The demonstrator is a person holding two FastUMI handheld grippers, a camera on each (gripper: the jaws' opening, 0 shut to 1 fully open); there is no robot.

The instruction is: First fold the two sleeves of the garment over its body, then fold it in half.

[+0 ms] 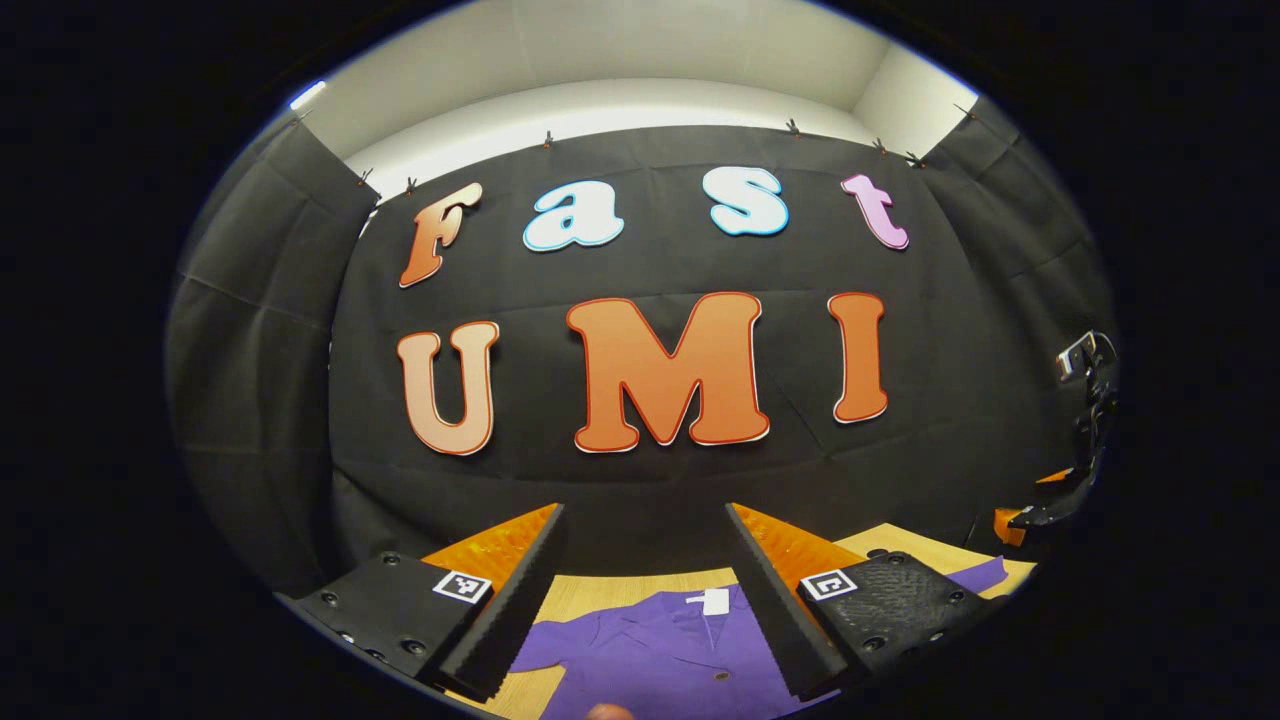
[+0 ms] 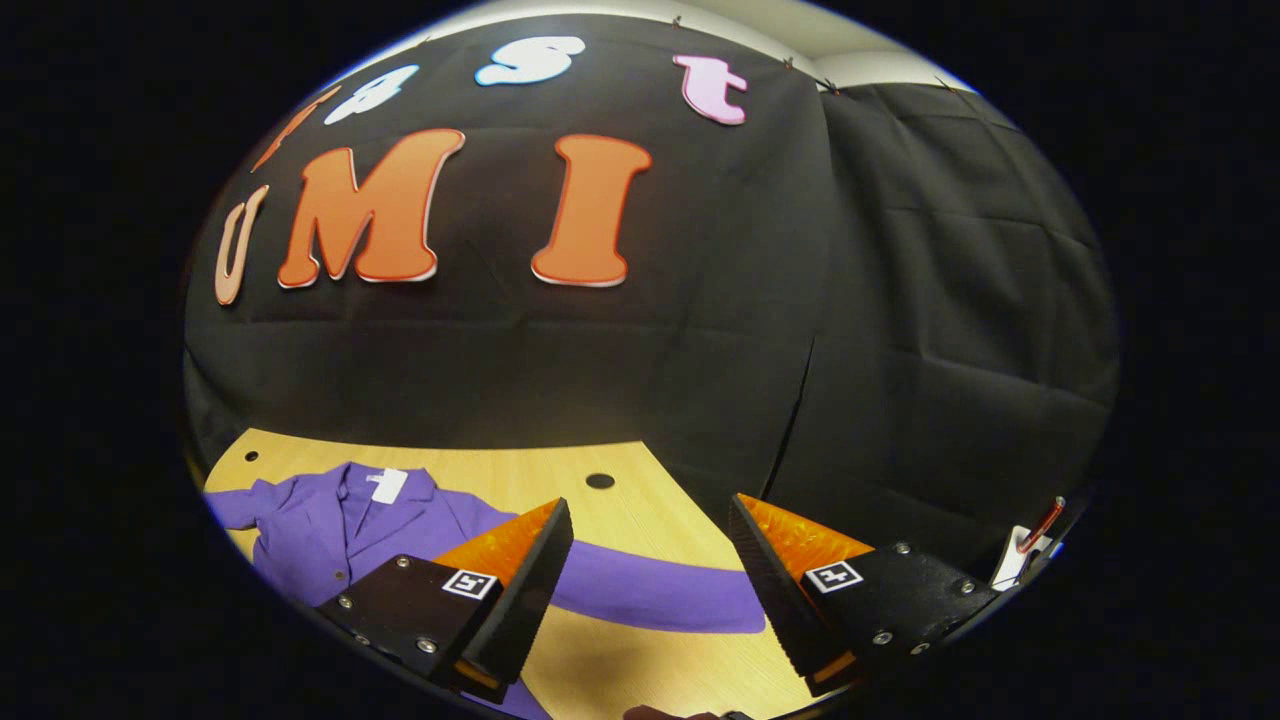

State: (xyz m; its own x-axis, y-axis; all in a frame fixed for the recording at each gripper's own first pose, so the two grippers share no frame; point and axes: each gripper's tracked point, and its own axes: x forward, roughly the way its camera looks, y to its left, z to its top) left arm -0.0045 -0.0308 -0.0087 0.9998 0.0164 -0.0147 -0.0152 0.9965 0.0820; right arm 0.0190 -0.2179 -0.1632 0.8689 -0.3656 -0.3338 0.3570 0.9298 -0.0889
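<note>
The purple button-front shirt (image 2: 330, 535) lies spread flat on the pale wooden table (image 2: 640, 505), white neck label up, one long sleeve (image 2: 650, 595) stretched straight out to the side. The left gripper (image 1: 646, 590) hangs above the collar, fingers released and spread wide, gripping nothing. The right gripper (image 2: 650, 585) hangs over that outstretched sleeve, likewise wide apart and empty.

Both views high above the table (image 2: 620, 505), wallward, sharing the purple garment (image 1: 660, 650).
</note>
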